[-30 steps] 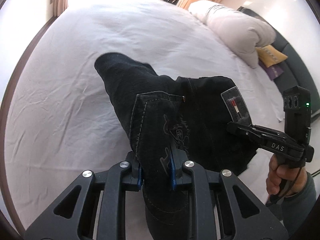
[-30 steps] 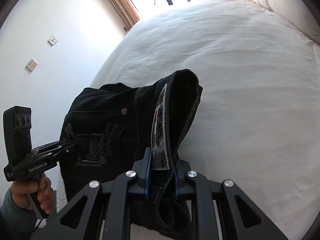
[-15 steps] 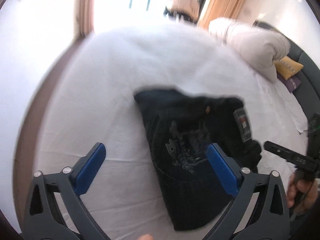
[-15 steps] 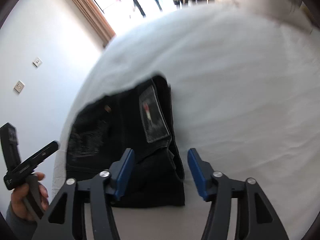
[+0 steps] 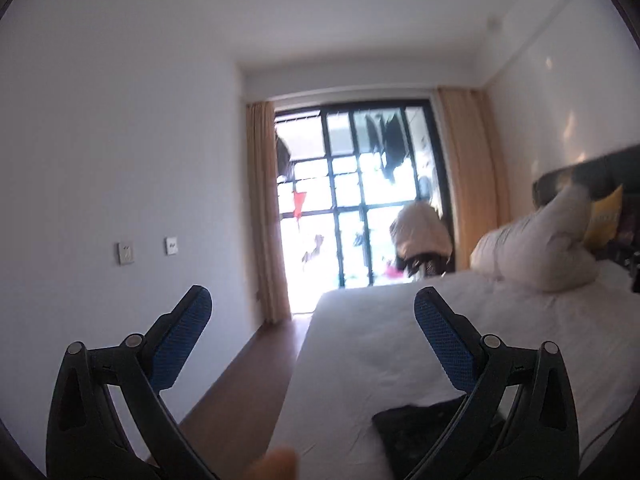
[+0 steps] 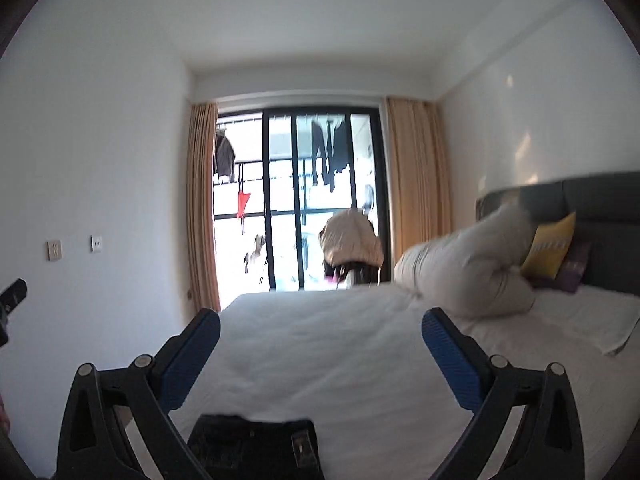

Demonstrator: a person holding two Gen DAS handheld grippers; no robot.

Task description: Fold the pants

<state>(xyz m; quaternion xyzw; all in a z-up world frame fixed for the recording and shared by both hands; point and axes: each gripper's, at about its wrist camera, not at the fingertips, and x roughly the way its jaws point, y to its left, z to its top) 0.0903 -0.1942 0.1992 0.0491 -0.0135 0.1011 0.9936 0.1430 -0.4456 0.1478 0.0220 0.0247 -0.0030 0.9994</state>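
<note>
Pants [image 6: 256,446] lie bundled at the bed's [image 6: 340,344] near edge; both the left gripper [image 5: 312,334] and right gripper [image 6: 320,350] gape empty above; a careless knock could spill the fold.

A white bed [image 6: 340,344] carries a bundled duvet [image 6: 468,276] and yellow cushion [image 6: 554,246] — orange curtains [image 6: 416,196] flank the window [image 6: 296,200].

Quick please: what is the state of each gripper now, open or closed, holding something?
Left gripper: open, holding nothing.
Right gripper: open, holding nothing; the black pants lie on the bed.
</note>
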